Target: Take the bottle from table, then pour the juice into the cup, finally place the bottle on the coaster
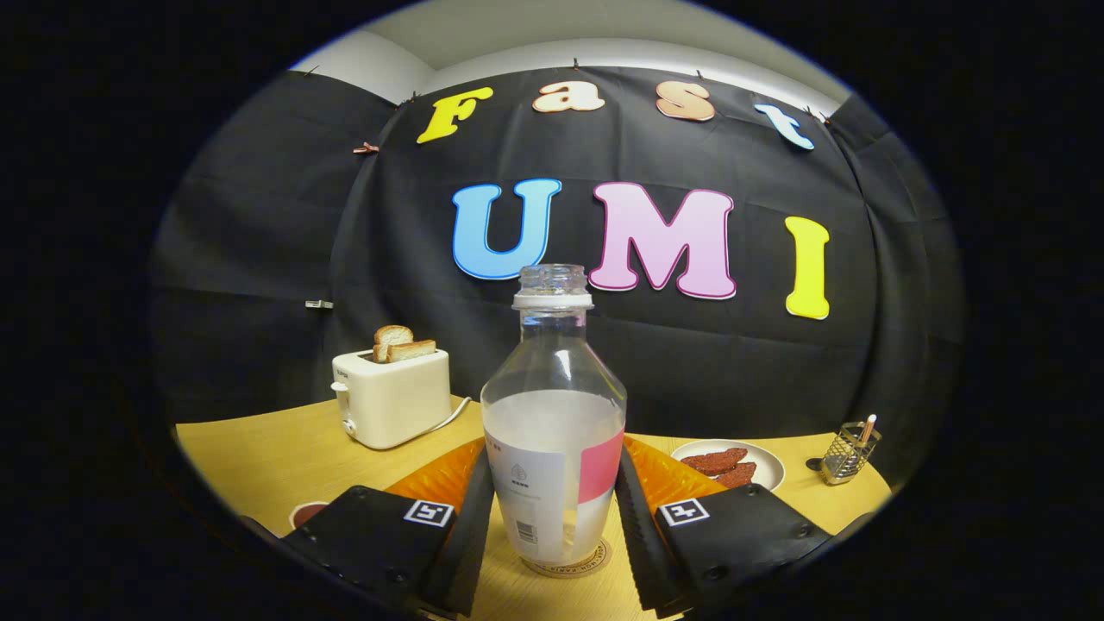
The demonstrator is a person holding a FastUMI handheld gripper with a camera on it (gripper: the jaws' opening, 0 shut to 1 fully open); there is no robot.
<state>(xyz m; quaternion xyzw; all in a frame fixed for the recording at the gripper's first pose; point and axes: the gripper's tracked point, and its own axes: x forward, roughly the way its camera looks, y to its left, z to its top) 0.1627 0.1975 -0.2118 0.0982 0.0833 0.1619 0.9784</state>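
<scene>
the tool (555, 509) flanks the bottle (554, 414) standing on the coaster (595, 559) (cap off); fingers look barely parted, so it should release straight and level.

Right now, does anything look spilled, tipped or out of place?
Nothing stands out. The bottle stands upright on the coaster between the gripper fingers, uncapped, no spill visible. Toast sits in the toaster.

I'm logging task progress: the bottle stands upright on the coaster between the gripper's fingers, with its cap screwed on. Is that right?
Not quite: the gripper view shows the bottle with no cap on, its threaded neck open. The rest holds: it stands upright on the coaster, between the gripper fingers, which sit close at its sides.
</scene>
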